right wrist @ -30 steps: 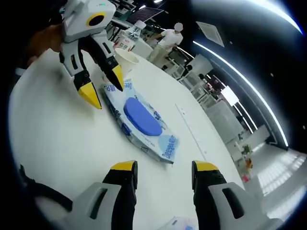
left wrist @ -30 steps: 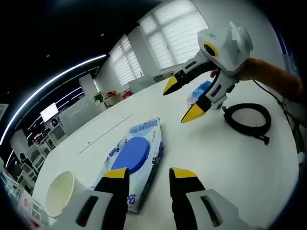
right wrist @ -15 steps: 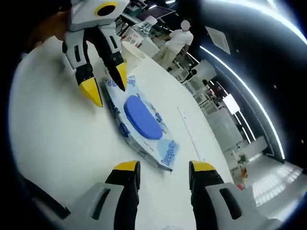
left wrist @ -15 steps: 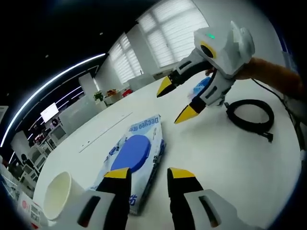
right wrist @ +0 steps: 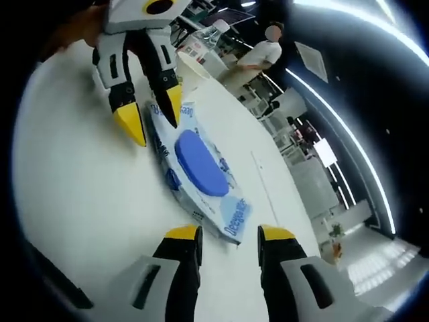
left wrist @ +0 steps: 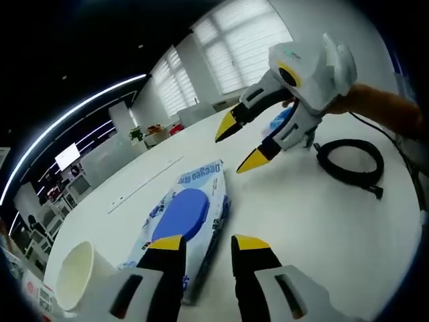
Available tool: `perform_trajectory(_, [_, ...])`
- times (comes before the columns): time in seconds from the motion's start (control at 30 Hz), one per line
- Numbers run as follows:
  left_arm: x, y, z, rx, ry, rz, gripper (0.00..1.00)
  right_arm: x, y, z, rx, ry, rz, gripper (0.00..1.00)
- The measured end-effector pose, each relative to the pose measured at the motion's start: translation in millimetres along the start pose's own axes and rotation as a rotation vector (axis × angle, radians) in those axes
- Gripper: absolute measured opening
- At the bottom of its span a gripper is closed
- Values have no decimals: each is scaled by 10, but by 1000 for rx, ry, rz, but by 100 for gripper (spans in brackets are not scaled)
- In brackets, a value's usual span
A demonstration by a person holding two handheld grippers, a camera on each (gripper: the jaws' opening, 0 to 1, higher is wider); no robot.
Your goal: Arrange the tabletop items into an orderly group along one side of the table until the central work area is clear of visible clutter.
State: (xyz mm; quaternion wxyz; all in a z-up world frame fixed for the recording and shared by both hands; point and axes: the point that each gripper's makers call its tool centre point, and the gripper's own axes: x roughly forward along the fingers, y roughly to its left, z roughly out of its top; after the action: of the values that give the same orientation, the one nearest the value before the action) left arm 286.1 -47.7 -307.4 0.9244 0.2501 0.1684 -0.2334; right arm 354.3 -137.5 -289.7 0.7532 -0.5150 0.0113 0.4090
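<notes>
A pack of wet wipes (left wrist: 188,215) with a blue oval lid lies flat on the white table (left wrist: 308,221). My left gripper (left wrist: 208,245) is open just short of the pack's near end, its yellow tips empty. My right gripper (left wrist: 239,143) hangs open above the pack's far end, held by a hand. In the right gripper view the same pack (right wrist: 201,171) lies ahead of my right gripper (right wrist: 229,235), and my left gripper (right wrist: 151,117) stands open over its far end. Neither gripper touches the pack.
A white paper cup (left wrist: 77,275) lies beside the pack, on the left gripper's side (right wrist: 191,70). A coiled black cable (left wrist: 352,164) and a small blue packet (left wrist: 281,121) lie beyond the right gripper. A person (right wrist: 258,57) stands past the table.
My right gripper has come lower and closer to the far end of the wipes pack. The left gripper has barely shifted. Both stay open and the pack has not moved.
</notes>
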Motion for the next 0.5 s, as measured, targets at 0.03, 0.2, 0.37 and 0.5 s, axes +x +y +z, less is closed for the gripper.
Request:
perform_trajectory(0.03, [3,-4,-5,2,2,-2,25,20,5,5,-5,1,3,28])
perform_trajectory(0.2, [4,16,-30,-1,12,2,23,69,41,16,-23,2,18,26])
perform_trajectory(0.37, [11,34,-41,6,16,6,22,109,68,21,-47,5,24,25])
perform_trajectory(0.5, [18,41,-56,16,23,9,21,123,63,16,-63,8,19,25])
